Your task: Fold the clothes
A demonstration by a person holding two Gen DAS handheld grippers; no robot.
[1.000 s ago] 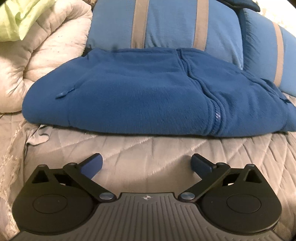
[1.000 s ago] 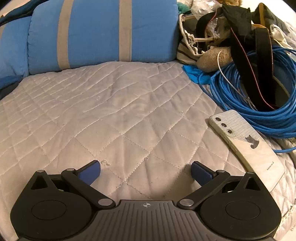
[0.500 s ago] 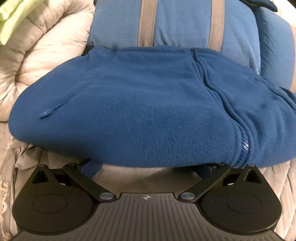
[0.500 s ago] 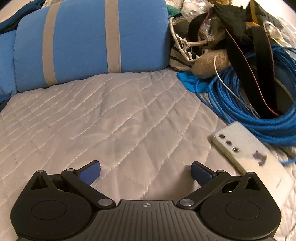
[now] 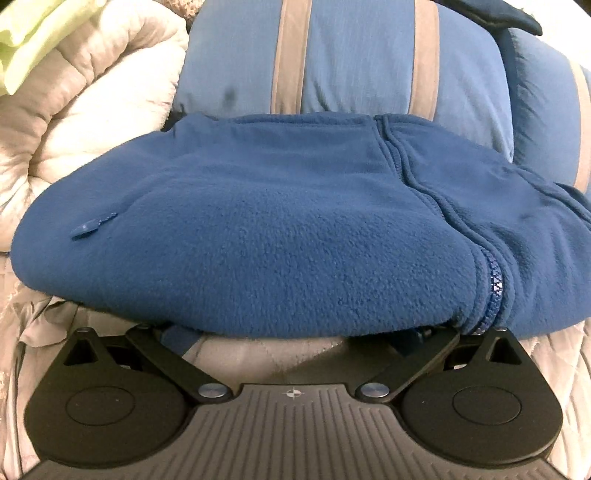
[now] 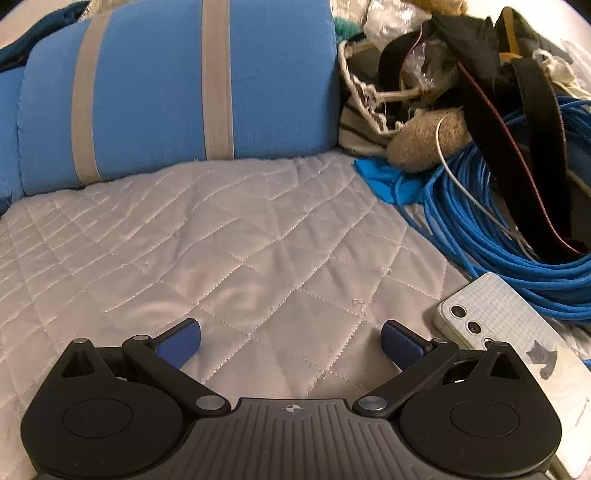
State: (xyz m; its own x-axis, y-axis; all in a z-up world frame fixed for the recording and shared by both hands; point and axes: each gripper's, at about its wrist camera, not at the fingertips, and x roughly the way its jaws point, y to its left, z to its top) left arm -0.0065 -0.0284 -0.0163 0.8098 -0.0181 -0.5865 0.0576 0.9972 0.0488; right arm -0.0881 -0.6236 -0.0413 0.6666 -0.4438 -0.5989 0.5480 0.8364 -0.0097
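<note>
On the quilted grey bedcover (image 5: 295, 349) lies one folded blue fleece jacket (image 5: 280, 236), its near folded edge bulging over the front of the left gripper (image 5: 291, 338). One zipper (image 5: 493, 291) runs along the jacket's right part down to that near edge, and one small zip pull (image 5: 86, 229) sticks out on its left side. The left gripper's two blue fingers (image 5: 177, 338) are spread wide and reach under the fleece edge, their tips hidden by the cloth; nothing is pinched between them that can be seen. Behind the jacket stand two blue pillows with grey stripes (image 5: 351, 62), touching its far edge. To the left a cream comforter (image 5: 85, 107) is bunched up against the jacket, with a pale green cloth (image 5: 26, 33) on top of it at the frame corner.

The right gripper (image 6: 291, 341) hangs over a bare stretch of the same bedcover (image 6: 221, 240), its two blue fingers (image 6: 181, 339) wide apart and holding nothing. One white phone (image 6: 517, 343) lies face down just beside the right finger. Beyond it, one coil of blue cable (image 6: 491, 236) and a heap of dark straps and bags (image 6: 480, 74) crowd the right edge. A blue striped pillow (image 6: 177, 88) closes the far side, leaving open quilt between it and the gripper.
</note>
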